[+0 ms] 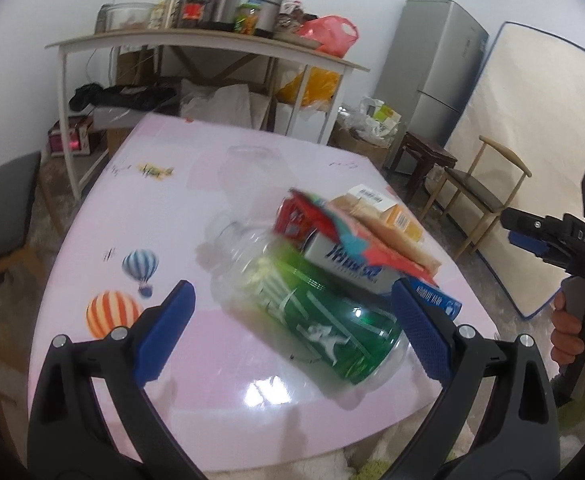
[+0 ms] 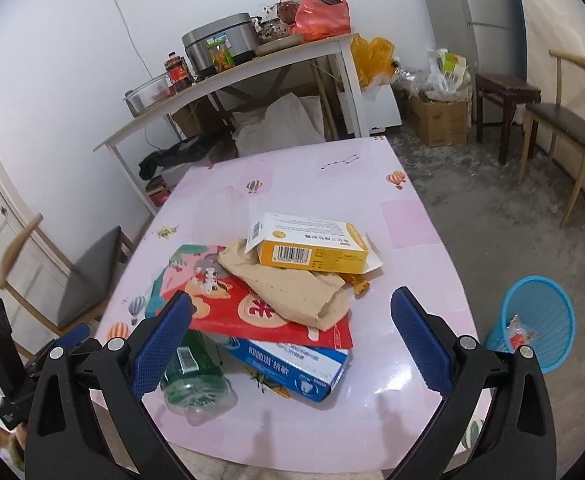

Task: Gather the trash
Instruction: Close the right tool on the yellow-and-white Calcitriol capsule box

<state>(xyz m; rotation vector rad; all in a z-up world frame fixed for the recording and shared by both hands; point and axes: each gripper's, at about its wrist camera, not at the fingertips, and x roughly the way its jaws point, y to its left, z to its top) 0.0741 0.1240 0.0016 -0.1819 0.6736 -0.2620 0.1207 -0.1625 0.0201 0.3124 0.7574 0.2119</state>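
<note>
In the left wrist view, the left tongs (image 1: 292, 332) stand wide and empty, one pad on either side of the green bottle (image 1: 312, 312), which lies on its side near the desk's (image 1: 140, 208) front edge. Its long axis runs diagonally, neck toward the far left corner, base toward the front right. I judge the step is grasping this bottle: close across the labelled middle, square to the axis, so it cannot roll out. The right tongs (image 1: 532, 236) hover off the right edge; their opening is hard to tell here.

In the right wrist view, the right tongs (image 2: 292, 340) are wide and empty above the heap: yellow box (image 2: 312, 248), tan bag (image 2: 300, 292), red packet (image 2: 252, 312), blue box (image 2: 292, 368). The blue bin (image 2: 540, 320) stands on the floor beside the desk's right edge.
</note>
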